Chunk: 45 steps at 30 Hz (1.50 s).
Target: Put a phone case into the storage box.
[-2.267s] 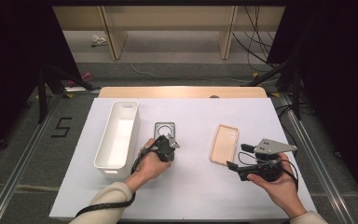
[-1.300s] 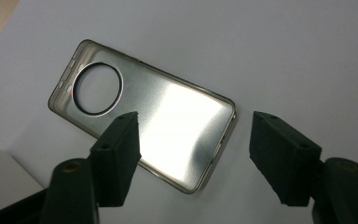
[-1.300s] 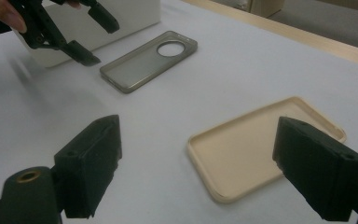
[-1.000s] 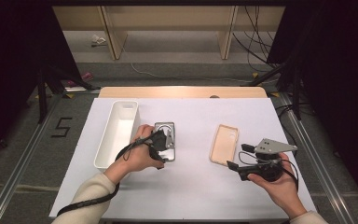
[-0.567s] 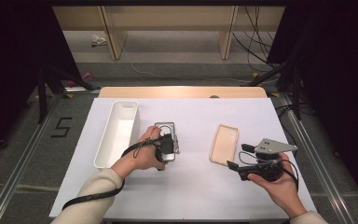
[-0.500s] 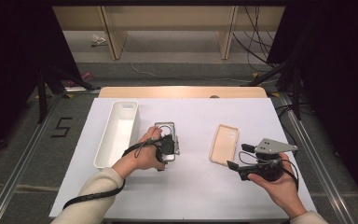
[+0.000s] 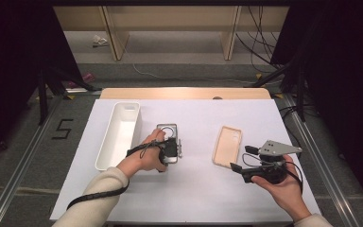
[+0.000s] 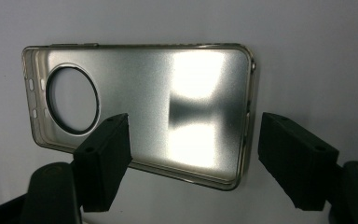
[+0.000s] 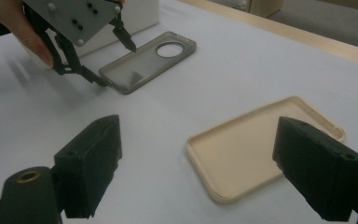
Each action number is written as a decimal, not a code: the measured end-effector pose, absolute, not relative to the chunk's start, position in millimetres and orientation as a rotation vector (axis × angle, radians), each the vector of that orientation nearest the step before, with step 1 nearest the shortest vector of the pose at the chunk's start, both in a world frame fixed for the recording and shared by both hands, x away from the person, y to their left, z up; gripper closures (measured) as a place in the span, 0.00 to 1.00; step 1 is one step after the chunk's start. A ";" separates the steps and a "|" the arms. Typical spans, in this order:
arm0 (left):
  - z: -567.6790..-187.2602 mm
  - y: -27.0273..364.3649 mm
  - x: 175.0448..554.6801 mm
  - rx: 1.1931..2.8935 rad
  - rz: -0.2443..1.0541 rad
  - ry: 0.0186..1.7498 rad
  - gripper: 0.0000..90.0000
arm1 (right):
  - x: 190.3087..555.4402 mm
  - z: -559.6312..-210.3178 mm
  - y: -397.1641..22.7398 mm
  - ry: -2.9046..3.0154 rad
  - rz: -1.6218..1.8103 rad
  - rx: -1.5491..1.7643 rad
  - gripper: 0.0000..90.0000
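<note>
Overhead, white table, grey floor, both hand-held grippers open, silver case between left jaws.

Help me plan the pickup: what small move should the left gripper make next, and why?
Probably lower a little more and close. The left gripper has open jaws straddling the near end of the grey case, which lies flat on the table; its pads aren't yet pressing the edges.

The right hand-held gripper is holding its jaws wide apart over the white table, nothing between them. A beige phone case is lying open side up just ahead. Farther off, the left hand-held gripper is straddling a grey phone case.
</note>
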<state>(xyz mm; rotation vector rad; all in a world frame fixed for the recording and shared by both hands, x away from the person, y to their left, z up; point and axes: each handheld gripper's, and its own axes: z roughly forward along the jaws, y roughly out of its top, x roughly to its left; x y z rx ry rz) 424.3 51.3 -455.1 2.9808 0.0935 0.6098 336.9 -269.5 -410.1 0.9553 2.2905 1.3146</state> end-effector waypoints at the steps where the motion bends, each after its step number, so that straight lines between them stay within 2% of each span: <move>1: -455.2 50.9 425.0 2.985 0.603 0.078 0.29 | 336.9 -410.1 -269.5 2.290 1.315 0.955 0.18; 19: -459.8 46.7 429.0 2.999 0.598 0.053 0.30 | 337.1 -410.4 -269.3 2.292 1.315 0.954 0.18; 27: -459.8 45.3 431.3 3.008 0.562 0.068 0.34 | 337.1 -410.5 -269.1 2.293 1.317 0.953 0.18; 32: -459.4 45.6 430.9 3.014 0.516 0.070 0.41 | 337.0 -410.6 -268.8 2.294 1.315 0.950 0.18; 39: -458.1 44.5 430.9 3.036 0.453 0.044 0.58 | 337.2 -410.7 -268.6 2.296 1.316 0.950 0.18; 45: -458.4 42.8 429.4 3.051 0.409 0.024 0.67 | 337.2 -410.8 -268.4 2.297 1.318 0.949 0.18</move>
